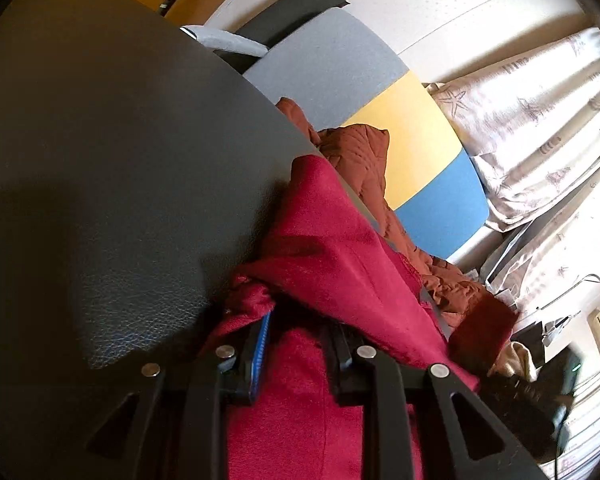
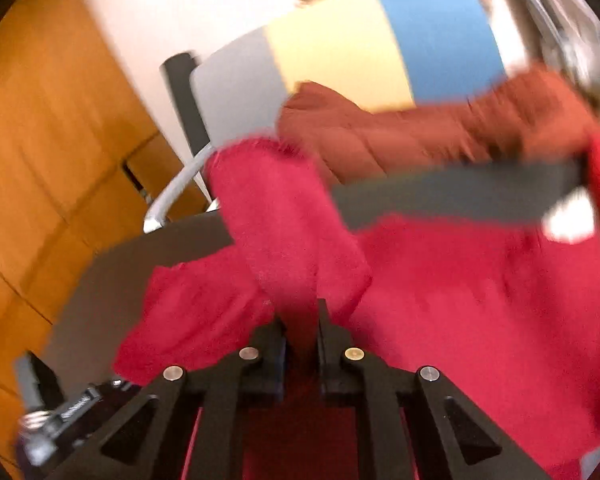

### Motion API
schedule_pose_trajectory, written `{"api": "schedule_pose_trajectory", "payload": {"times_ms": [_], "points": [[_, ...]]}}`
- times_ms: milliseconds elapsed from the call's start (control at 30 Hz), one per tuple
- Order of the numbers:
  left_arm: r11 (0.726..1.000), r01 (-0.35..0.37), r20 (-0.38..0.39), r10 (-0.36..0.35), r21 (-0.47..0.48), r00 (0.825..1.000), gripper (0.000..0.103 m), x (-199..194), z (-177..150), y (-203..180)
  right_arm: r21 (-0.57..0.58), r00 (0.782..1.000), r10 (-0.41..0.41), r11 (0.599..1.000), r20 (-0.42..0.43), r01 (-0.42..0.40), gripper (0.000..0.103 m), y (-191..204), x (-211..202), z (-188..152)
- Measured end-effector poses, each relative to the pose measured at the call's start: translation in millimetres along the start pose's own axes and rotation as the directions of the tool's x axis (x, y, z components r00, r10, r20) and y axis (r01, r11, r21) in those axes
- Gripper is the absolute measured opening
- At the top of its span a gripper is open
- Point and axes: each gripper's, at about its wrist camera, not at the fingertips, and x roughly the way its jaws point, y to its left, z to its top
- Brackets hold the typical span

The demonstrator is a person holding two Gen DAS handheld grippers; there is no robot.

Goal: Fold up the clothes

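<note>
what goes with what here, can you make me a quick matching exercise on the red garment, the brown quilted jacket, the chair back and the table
Things:
1. red garment
2. brown quilted jacket
3. chair back
4. table

Descriptions:
A. dark, round-edged, leather-like surface
B. grey, yellow and blue bands
C. bunched between table and chair back
D. held by both the left gripper and the right gripper

Pairs: 1-D, 2-C, 3-B, 4-A
</note>
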Motion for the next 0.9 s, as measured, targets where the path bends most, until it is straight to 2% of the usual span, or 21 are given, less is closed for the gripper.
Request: {"api": "schedule_pose_trajectory", "payload": {"times_ms": [100, 167, 233, 333, 433, 500, 533, 567, 667, 733, 800, 867, 900], "points": [[1.000, 0.017, 0.001, -0.017, -0.011, 1.000, 0.023, 1, 0, 1, 0.153, 0.995, 0.086, 0.985, -0.054, -0.077, 0.023, -35, 4, -16], [0.999, 0.034, -0.001, -0.034, -0.019, 0.999, 0.024, 1, 1, 0, 0.223, 0.992, 0.124, 0.968, -0.026, -0.115, 0.049, -49, -4, -23], [1.000, 0.029, -0.012, -0.029, -0.008, 1.000, 0.026, 1, 3, -7, 0.240, 0.991, 0.132, 0.963, -0.015, -0.124, 0.058, -52, -6, -22], [0.997, 0.037, -0.023, -0.035, 0.070, 0.999, 0.027, -1, 2, -24, 0.255, 0.991, 0.136, 0.958, -0.003, -0.131, 0.059, -54, -9, -19], [0.988, 0.081, 0.041, -0.087, 0.128, 0.995, 0.027, -9, 5, -38, 0.271, 0.990, 0.141, 0.953, 0.009, -0.138, 0.059, -57, -11, -16], [0.989, 0.094, 0.088, -0.105, 0.115, 0.991, 0.027, -10, 9, -39, 0.281, 0.989, 0.144, 0.949, 0.017, -0.143, 0.046, -58, -13, -14], [0.992, 0.092, 0.121, -0.102, 0.088, 0.987, 0.026, -10, 12, -35, 0.286, 0.989, 0.145, 0.947, 0.021, -0.145, 0.021, -59, -14, -13], [0.994, 0.078, 0.138, -0.088, 0.074, 0.987, 0.027, -10, 13, -33, 0.291, 0.989, 0.147, 0.945, 0.025, -0.148, 0.008, -60, -14, -11], [0.998, 0.056, 0.181, -0.061, 0.031, 0.982, 0.028, -13, 11, -20, 0.306, 0.988, 0.151, 0.939, 0.037, -0.155, 0.007, -63, -17, -8], [0.999, 0.027, 0.183, -0.021, -0.032, 0.983, 0.028, -16, 12, -8, 0.259, 0.988, 0.145, 0.954, 0.049, -0.153, 0.007, -54, -18, -6], [0.996, 0.033, 0.185, -0.017, -0.085, 0.983, 0.028, -20, 14, 5, 0.234, 0.994, 0.107, 0.967, -0.002, -0.104, 0.007, -55, -7, -9], [0.996, -0.006, 0.106, 0.015, -0.089, 0.994, 0.028, -17, 14, 6, 0.213, 0.996, 0.079, 0.975, -0.041, -0.068, 0.006, -59, 5, -13], [0.997, -0.025, 0.032, 0.028, -0.069, 0.999, 0.028, -16, 12, 3, 0.206, 0.996, 0.078, 0.976, -0.043, -0.068, 0.006, -62, 9, -15]]}}
